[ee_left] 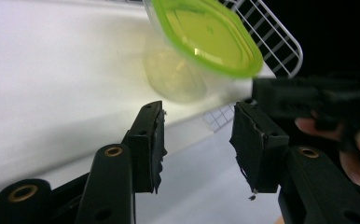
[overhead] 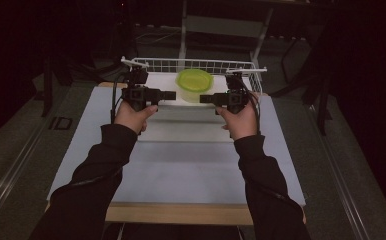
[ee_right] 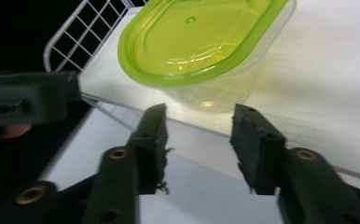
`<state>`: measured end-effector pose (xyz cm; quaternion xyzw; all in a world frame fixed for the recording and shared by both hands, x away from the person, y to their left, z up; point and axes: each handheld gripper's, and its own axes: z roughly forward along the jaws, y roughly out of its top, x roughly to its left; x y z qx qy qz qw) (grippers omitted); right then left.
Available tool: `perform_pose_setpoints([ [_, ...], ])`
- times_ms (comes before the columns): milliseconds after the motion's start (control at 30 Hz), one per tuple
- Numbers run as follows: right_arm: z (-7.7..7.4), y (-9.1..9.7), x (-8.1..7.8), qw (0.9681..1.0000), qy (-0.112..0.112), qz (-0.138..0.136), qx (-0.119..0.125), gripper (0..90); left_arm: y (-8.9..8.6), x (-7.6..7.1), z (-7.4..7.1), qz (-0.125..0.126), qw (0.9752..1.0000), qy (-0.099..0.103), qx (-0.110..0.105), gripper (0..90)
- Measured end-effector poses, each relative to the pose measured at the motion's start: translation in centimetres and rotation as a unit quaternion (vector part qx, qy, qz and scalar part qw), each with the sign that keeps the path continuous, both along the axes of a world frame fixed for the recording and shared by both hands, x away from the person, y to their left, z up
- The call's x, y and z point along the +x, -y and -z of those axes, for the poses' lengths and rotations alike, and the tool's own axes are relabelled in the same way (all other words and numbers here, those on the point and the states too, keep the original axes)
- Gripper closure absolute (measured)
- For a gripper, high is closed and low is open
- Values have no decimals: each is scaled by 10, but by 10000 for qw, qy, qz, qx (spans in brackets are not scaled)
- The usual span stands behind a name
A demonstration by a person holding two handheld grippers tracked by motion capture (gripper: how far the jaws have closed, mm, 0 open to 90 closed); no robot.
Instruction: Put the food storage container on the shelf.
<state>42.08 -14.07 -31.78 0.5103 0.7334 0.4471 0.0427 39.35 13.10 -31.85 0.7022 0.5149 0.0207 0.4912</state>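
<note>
A clear plastic container with a green lid (overhead: 194, 85) stands on a white board inside a white wire basket (overhead: 201, 65) at the far edge of the worktop (overhead: 181, 165). The left claw (overhead: 170, 95) and the right claw (overhead: 206, 98) point inward at it from either side, each just beside the container's wall without touching it. In the left gripper view the container (ee_left: 201, 46) lies ahead of and above the spread jaws, with nothing between them. In the right gripper view the container (ee_right: 201, 46) likewise sits just beyond the parted jaws, the gap between them bare.
</note>
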Motion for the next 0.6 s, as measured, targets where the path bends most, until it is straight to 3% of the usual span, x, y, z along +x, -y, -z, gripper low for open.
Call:
perform_pose_setpoints([
  [100,7,-7,-4,9999,140,5,-94,725,-4,-12,12,190,9997,112,-66,524],
  [267,18,-17,-7,9997,159,-84,-150,878,-11,-31,34,362,9988,322,-97,513],
  [433,23,-24,-4,9998,148,-84,-83,895,-18,-51,59,404,9978,493,-155,505],
  [600,26,-27,3,9999,105,-12,-21,883,-22,-65,81,433,9977,498,-127,504],
])
